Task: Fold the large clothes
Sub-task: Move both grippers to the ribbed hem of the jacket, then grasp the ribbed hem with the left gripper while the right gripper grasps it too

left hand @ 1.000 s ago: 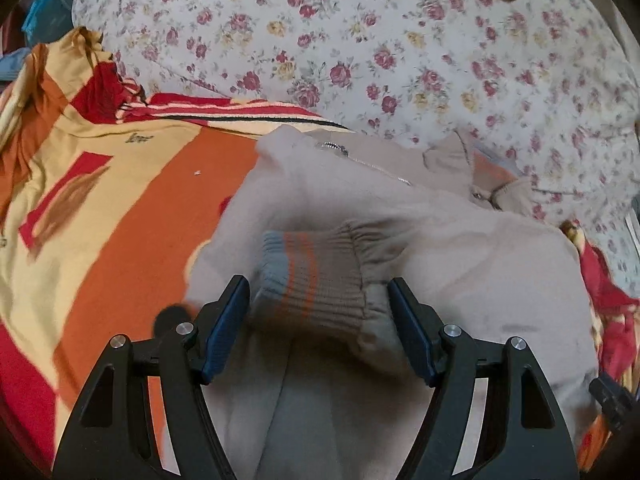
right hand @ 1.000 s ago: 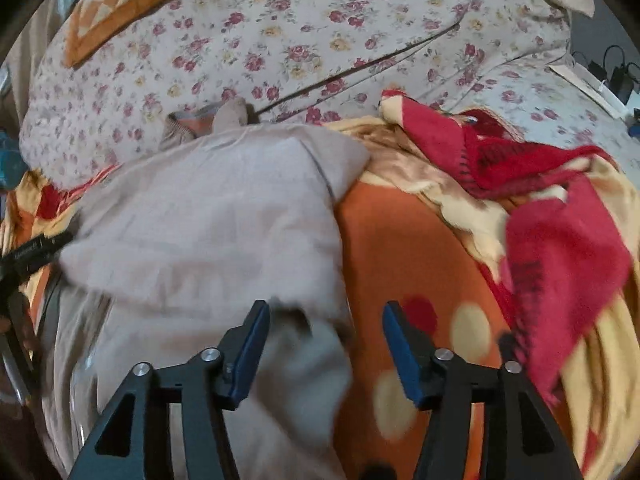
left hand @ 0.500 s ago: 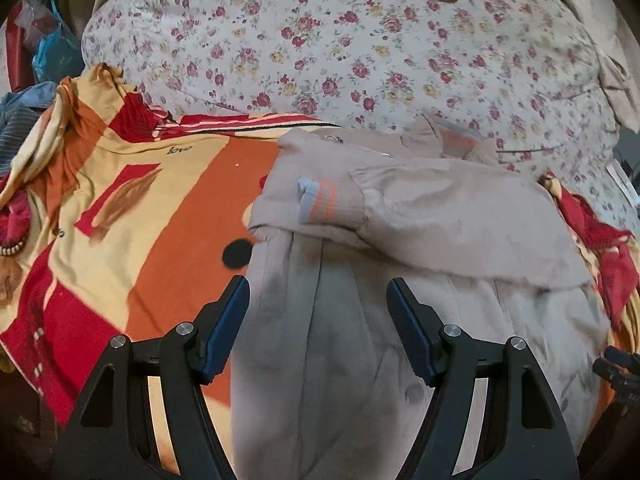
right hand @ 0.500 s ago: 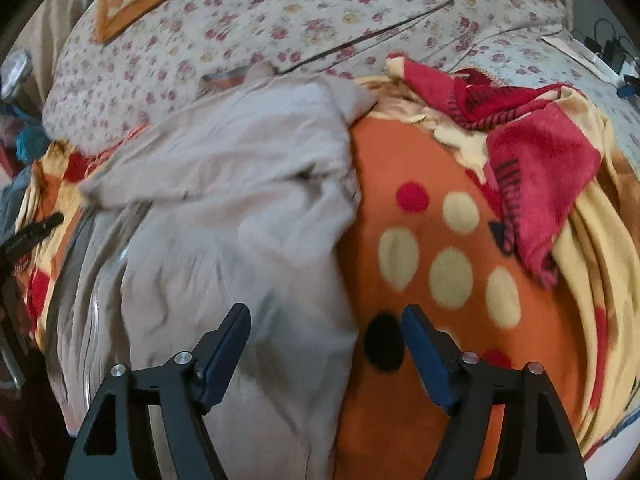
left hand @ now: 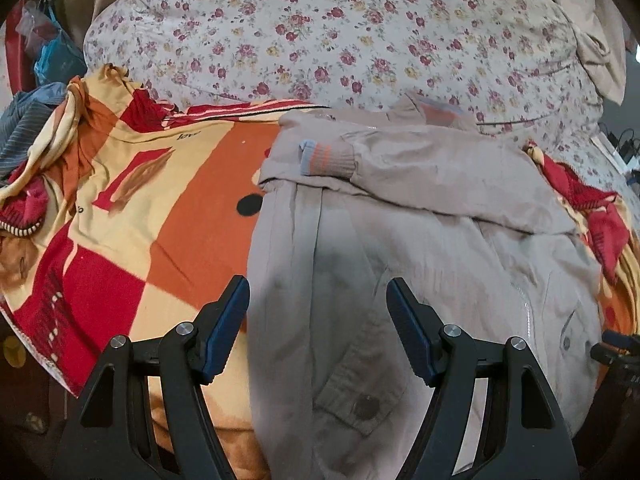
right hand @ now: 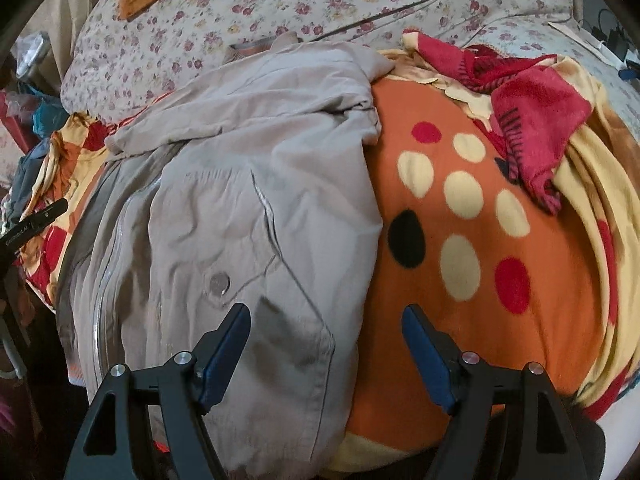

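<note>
A large beige jacket (left hand: 420,240) lies on the bed over an orange, red and cream blanket (left hand: 132,208). One sleeve is folded across its chest, its ribbed grey and orange cuff (left hand: 326,158) near the jacket's left edge. My left gripper (left hand: 318,312) is open and empty, above the jacket's lower left part. In the right wrist view the jacket (right hand: 240,208) fills the left half, with a snap button (right hand: 219,281) on a pocket. My right gripper (right hand: 326,340) is open and empty, above the jacket's lower right edge.
A floral quilt (left hand: 340,48) lies behind the jacket. The blanket's spotted part (right hand: 460,240) spreads to the right, with a bunched red fold (right hand: 532,120). Clothes and bags (left hand: 48,60) pile at the far left. Chargers and cables (right hand: 608,36) sit at the far right.
My left gripper has let go of the cuff and drawn back toward the jacket's hem. My right gripper has also drawn back and opened wider. The sleeve now lies across the chest.
</note>
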